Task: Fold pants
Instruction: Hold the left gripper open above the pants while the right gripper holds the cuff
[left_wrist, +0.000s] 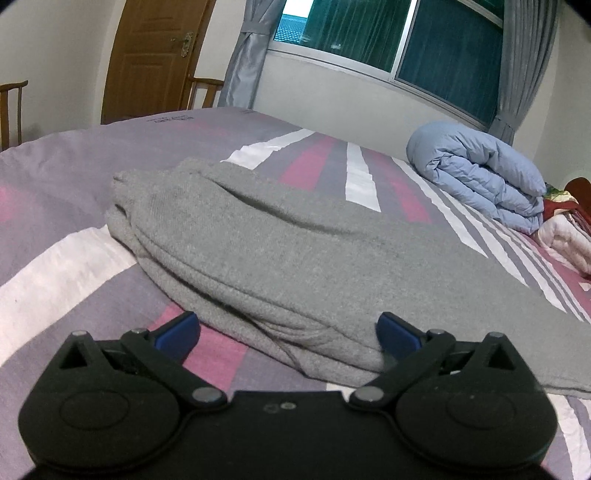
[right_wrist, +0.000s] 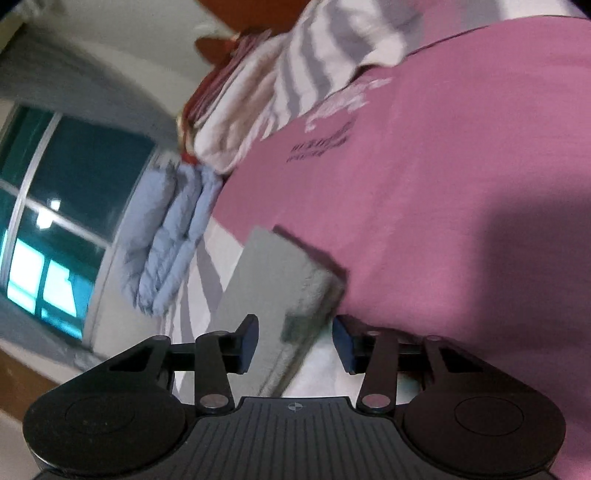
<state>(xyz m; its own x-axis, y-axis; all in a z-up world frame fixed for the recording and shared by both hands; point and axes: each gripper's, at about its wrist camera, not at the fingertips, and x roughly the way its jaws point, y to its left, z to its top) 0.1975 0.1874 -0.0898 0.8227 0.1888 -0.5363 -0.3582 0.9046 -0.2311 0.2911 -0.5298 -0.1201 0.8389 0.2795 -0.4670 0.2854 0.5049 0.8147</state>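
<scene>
From the left wrist the grey pants (left_wrist: 295, 258) lie folded in layers on the striped bed (left_wrist: 55, 177), with a rolled blue quilt (left_wrist: 480, 181) further off by the window (left_wrist: 388, 37) — the right wrist view, tilted and blurred, shows only one grey end of them on the pink sheet. The left claw (left_wrist: 288, 332) stands wide open, low over the near fold. The right claw (right_wrist: 293, 341) is partly open, pads clear of the cloth between them.

We see soft, even indoor light and fisheye bending at both views' edges. The right wrist view is motion-blurred; a shadow falls on the bedcover (right_wrist: 498, 240) ahead, rightward.
</scene>
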